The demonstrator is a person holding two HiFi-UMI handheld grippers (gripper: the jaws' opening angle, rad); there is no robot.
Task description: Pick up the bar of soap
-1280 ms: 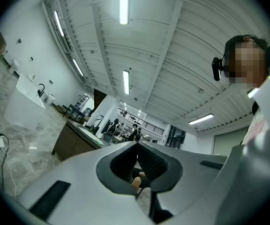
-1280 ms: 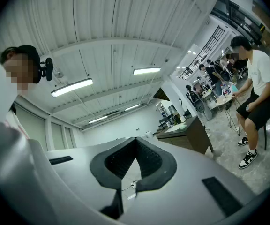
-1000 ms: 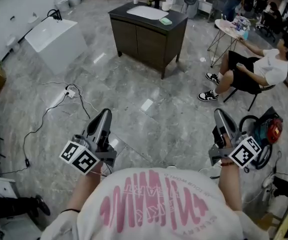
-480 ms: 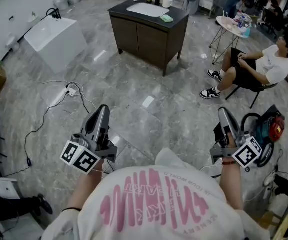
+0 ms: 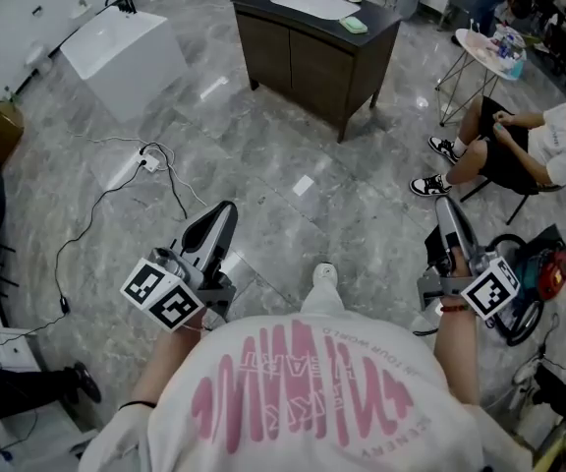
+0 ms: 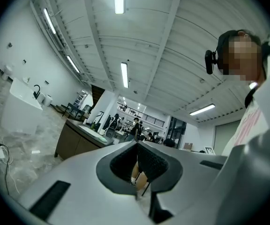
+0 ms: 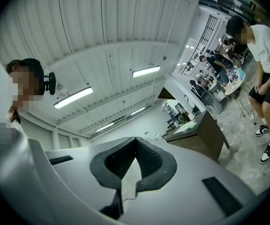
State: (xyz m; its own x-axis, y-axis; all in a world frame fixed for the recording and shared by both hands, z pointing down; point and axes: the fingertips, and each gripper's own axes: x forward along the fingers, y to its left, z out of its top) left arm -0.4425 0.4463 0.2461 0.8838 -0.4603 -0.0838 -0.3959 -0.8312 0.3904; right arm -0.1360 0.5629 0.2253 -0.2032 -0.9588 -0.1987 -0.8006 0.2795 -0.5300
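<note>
Soap, apparently the small pale-green rectangular bar (image 5: 354, 25), lies on the dark brown cabinet counter (image 5: 308, 65) beside its white basin (image 5: 314, 3); left hand-held gripper (image 5: 226, 207) and right hand-held gripper (image 5: 444, 205), well apart from it, have jaws pressed together, pinching nothing.

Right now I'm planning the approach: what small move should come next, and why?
Probably step toward the dark cabinet: the green bar of soap lies on its top by the sink, well across the floor from both grippers. The left gripper and right gripper are shut and empty.
</note>
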